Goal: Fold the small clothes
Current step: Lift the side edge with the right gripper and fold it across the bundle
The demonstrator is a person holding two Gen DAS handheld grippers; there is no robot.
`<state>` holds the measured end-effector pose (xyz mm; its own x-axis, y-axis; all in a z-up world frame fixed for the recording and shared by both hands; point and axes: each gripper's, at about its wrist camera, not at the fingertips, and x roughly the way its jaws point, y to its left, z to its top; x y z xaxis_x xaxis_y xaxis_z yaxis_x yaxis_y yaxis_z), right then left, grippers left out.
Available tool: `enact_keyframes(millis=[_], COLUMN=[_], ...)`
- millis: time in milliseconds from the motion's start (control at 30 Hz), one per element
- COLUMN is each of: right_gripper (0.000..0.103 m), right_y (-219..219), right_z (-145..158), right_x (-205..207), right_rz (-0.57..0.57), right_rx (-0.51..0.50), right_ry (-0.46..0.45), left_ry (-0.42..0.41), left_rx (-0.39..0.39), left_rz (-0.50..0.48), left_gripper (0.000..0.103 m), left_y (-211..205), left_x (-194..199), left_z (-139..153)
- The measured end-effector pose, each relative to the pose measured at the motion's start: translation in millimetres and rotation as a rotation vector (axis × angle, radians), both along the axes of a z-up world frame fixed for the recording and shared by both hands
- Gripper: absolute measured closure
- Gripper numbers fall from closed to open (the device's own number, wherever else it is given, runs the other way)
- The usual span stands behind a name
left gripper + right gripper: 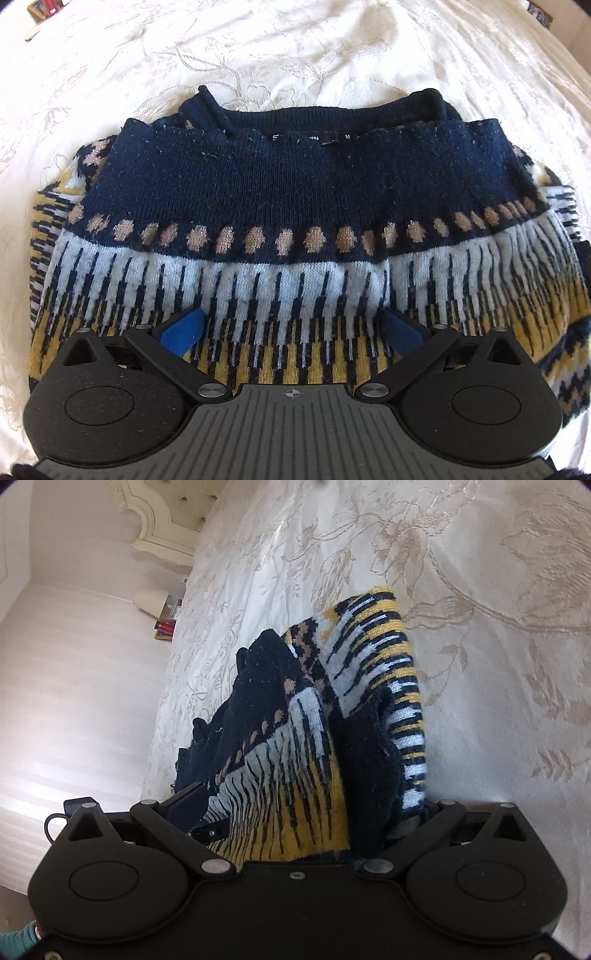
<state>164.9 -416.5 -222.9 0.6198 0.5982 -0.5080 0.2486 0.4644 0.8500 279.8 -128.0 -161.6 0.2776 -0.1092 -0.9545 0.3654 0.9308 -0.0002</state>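
A knitted sweater (295, 184) in navy, white and yellow lies folded on a cream bedspread (258, 44), its collar and label at the far side. My left gripper (291, 328) hovers just above the sweater's near part, pointing steeply down. Its jaws are wide open, with both blue pads (183, 328) showing and pressing on nothing. In the right wrist view the sweater (295, 720) bulges up between the spread fingers of my right gripper (306, 805). That gripper's jaws stand equally wide; its left finger (184, 797) shows and fabric hides the right one.
The embroidered bedspread (480, 590) stretches around the sweater on all sides. A cream headboard (162, 520), a small lamp (149, 600) and bedside clutter stand past the bed's far edge, with a striped wall beyond.
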Motion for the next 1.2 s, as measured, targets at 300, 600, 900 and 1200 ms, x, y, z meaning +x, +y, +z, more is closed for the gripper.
enact_keyframes(millis=[300,600,900,1200], right_gripper=[0.066,0.066,0.066,0.067], right_y=[12,55,123,223], right_z=[14,81,139,157], right_x=[13,25,51,93], right_rz=[0.035,0.069,0.136,0.256], right_rx=[-0.110,-0.359,-0.487,-0.577], right_ry=[0.094,0.097,0.073,0.065], left_ry=[0.021,-0.036,-0.017,0.019], left_rx=[-0.059,-0.144,-0.173,-0.188], left_rz=[0.008,0.117,0.257,0.297], left_gripper=[0.004,0.014,0.014,0.014], left_y=[14,81,186,268], left_x=[1,-37,-95,-125], left_z=[10,62,80,79])
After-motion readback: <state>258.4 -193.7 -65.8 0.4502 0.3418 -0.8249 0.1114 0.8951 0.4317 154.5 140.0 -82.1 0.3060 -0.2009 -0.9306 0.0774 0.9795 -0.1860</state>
